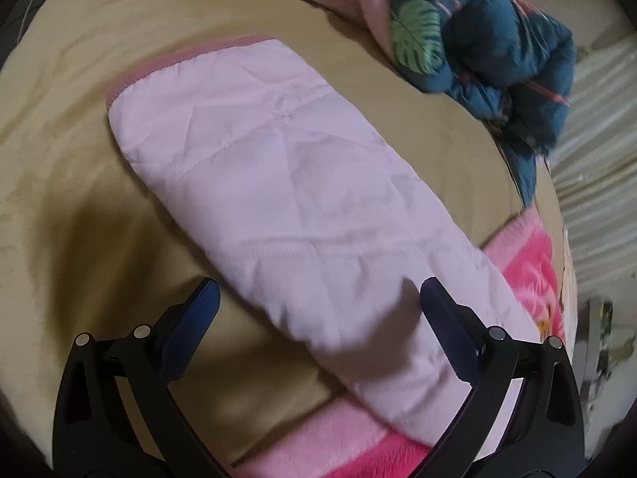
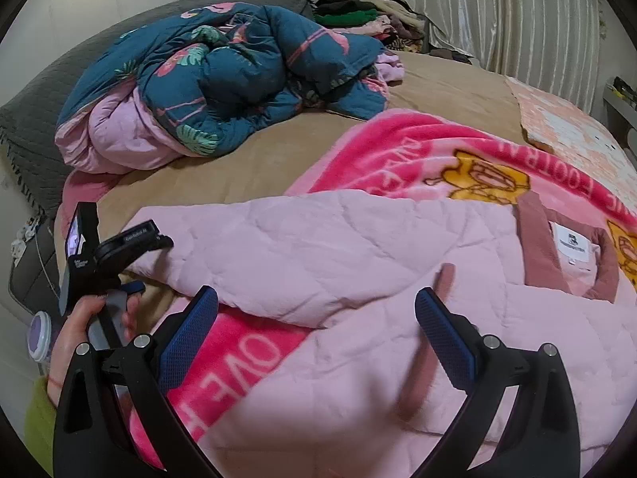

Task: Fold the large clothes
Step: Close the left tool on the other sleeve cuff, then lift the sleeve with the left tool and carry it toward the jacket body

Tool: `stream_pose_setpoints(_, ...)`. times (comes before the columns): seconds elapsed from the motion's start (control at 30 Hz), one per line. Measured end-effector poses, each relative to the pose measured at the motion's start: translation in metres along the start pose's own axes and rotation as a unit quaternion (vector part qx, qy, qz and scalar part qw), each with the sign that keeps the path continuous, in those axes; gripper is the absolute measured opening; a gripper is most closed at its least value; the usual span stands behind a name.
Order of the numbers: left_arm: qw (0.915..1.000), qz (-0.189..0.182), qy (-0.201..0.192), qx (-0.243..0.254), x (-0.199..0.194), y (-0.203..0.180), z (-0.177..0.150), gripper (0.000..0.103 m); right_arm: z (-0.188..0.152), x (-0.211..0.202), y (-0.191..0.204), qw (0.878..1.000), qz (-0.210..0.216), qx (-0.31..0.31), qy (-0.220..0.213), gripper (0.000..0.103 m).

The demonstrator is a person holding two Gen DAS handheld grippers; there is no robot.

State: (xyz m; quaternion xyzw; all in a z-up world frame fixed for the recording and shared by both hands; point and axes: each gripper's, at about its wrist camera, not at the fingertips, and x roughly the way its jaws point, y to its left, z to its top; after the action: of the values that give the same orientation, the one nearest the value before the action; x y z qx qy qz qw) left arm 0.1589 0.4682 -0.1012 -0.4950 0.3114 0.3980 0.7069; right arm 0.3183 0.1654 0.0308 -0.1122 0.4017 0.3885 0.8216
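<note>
Readable text, right wrist view only. Past my right fingers (image 2: 446,342), the pink blanket (image 2: 398,147) carried upside-down white lettering, "FOOTBAL" legible along its far edge. Just inside my left-hand finger, the same blanket showed "OVE" plus a cut-off letter. Beyond the right finger, the pink quilted jacket (image 2: 318,247) had a white neck label (image 2: 573,245); its print was too small to read. I read nothing in the left wrist view.
</note>
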Motion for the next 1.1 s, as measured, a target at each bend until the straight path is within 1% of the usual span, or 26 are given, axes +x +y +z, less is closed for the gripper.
stream_pose_setpoints(0.13,0.9998,0.003,-0.017,-0.011,0.011,0.005,0.000,0.094,-0.008,-0.010,-0.020,1.000,-0.014,0.009,-0.002,0.099)
stream_pose_setpoints(0.2,0.9997,0.002,-0.025,-0.001,0.012,0.000,0.001,0.094,-0.014,-0.018,-0.032,1.000,-0.024,0.018,-0.005,0.099)
stream_pose_setpoints(0.27,0.9996,-0.009,-0.023,0.011,0.012,-0.003,0.001,0.093,-0.021,-0.026,-0.043,0.999,-0.030,0.028,-0.009,0.099)
stream_pose_setpoints(0.3,0.9995,-0.015,-0.022,0.014,0.012,-0.004,0.000,0.082,-0.024,-0.031,-0.051,0.999,-0.034,0.034,-0.013,0.099)
stream_pose_setpoints(0.33,0.9994,-0.020,-0.021,0.017,0.013,-0.006,0.001,0.060,-0.027,-0.036,-0.057,0.998,-0.037,0.038,-0.015,0.099)
stream_pose_setpoints(0.37,0.9993,-0.023,-0.021,0.019,0.012,-0.006,0.002,0.049,-0.030,-0.040,-0.062,0.998,-0.040,0.041,-0.017,0.099)
stream_pose_setpoints(0.4,0.9989,-0.037,-0.023,0.017,0.010,-0.006,0.002,0.030,-0.033,-0.044,-0.067,0.998,-0.044,0.044,-0.019,0.099)
stream_pose_setpoints(0.43,0.9984,-0.048,-0.023,0.016,0.007,-0.007,0.003,0.021,-0.037,-0.051,-0.075,0.997,-0.050,0.048,-0.022,0.099)
stream_pose_setpoints(0.5,0.9973,-0.060,-0.035,0.023,-0.004,-0.013,0.005,0.012,-0.044,-0.062,-0.088,0.996,-0.063,0.054,-0.029,0.099)
stream_pose_setpoints(0.53,0.9961,-0.071,-0.044,0.028,-0.012,-0.018,0.006,0.010,-0.047,-0.066,-0.093,0.996,-0.066,0.057,-0.031,0.099)
stream_pose_setpoints(0.63,0.9919,-0.095,-0.070,0.047,-0.040,-0.033,0.008,0.009,-0.056,-0.083,-0.112,0.994,-0.076,0.073,-0.039,0.099)
stream_pose_setpoints(0.77,0.9838,-0.133,-0.099,0.067,-0.077,-0.051,0.004,0.008,-0.066,-0.102,-0.127,0.991,-0.087,0.091,-0.050,0.099)
stream_pose_setpoints(0.9,0.9757,-0.161,-0.118,0.089,-0.104,-0.068,-0.004,0.007,-0.077,-0.118,-0.138,0.988,-0.102,0.097,-0.057,0.099)
stream_pose_setpoints(1.1,0.9629,-0.196,-0.139,0.123,-0.137,-0.094,-0.022,0.007,-0.093,-0.134,-0.149,0.986,-0.112,0.107,-0.063,0.099)
